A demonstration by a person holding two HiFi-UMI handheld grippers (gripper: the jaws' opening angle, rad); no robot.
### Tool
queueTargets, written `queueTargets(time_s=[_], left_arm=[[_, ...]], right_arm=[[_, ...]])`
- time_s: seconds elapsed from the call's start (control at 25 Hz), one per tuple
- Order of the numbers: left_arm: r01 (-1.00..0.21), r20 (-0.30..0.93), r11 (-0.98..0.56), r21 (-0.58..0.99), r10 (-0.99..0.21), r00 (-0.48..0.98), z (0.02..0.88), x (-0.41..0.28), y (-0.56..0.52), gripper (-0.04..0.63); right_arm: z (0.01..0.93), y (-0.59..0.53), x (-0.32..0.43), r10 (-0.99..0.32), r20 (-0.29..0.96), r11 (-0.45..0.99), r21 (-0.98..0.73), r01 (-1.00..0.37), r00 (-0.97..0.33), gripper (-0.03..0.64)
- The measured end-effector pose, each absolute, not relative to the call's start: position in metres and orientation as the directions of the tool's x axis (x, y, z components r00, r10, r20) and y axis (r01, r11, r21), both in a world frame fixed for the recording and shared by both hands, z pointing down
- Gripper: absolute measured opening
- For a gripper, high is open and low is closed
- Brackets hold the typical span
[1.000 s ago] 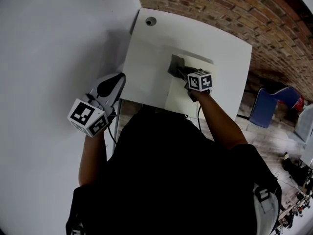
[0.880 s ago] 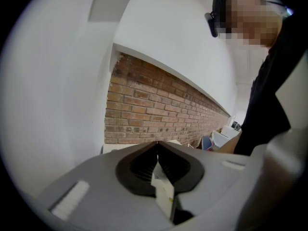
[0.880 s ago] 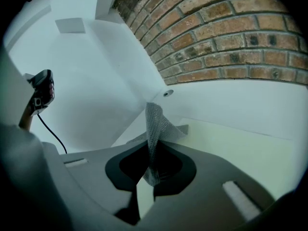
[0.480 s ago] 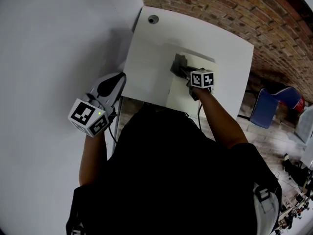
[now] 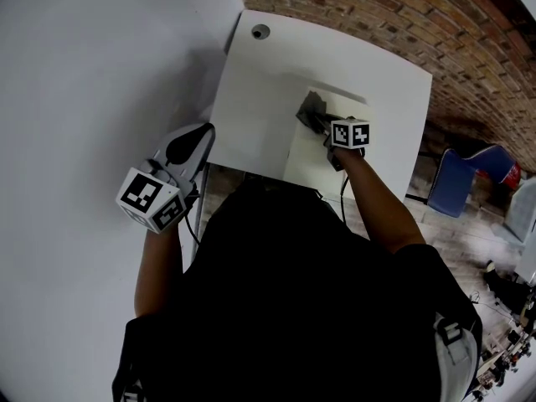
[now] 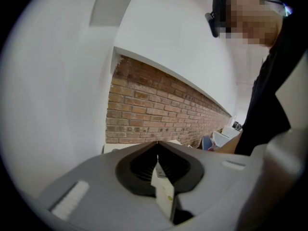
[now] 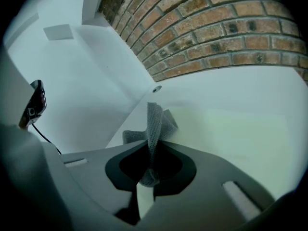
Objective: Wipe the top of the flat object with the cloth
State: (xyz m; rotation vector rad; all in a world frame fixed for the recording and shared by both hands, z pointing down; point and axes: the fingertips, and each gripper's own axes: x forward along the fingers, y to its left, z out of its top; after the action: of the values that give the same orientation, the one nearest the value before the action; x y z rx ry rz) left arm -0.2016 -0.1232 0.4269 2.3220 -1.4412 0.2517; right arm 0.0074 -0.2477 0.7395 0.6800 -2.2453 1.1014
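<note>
A pale flat board (image 5: 327, 162) (image 7: 240, 134) lies on the white table (image 5: 251, 99). My right gripper (image 5: 321, 124) (image 7: 153, 146) is shut on a grey cloth (image 5: 311, 109) (image 7: 155, 121), which hangs from the jaws and rests on the board's far left part. My left gripper (image 5: 194, 141) (image 6: 157, 150) is held off the table's left side, near the white wall; its jaws stand together with nothing between them.
A round hole (image 5: 261, 32) (image 7: 157, 88) sits in the table's far left corner. A brick wall (image 5: 377, 15) runs behind the table. A blue chair (image 5: 456, 182) stands on the floor at the right. A white wall (image 5: 84, 82) is on the left.
The right gripper and cloth have slid a little to the right across the board. The left gripper has stayed put.
</note>
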Motion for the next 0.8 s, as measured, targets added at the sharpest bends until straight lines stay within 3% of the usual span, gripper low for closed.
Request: queueTargets(time_s=[0.8], left_arm=[[-0.869, 0.352, -0.434, 0.237, -0.795, 0.493, 0.428, -0.18, -0.124, 0.002]], right_arm=[[0.746, -0.254, 0.061, -0.265, 0.669, 0.44, -0.558, -0.704, -0.695, 0.014]])
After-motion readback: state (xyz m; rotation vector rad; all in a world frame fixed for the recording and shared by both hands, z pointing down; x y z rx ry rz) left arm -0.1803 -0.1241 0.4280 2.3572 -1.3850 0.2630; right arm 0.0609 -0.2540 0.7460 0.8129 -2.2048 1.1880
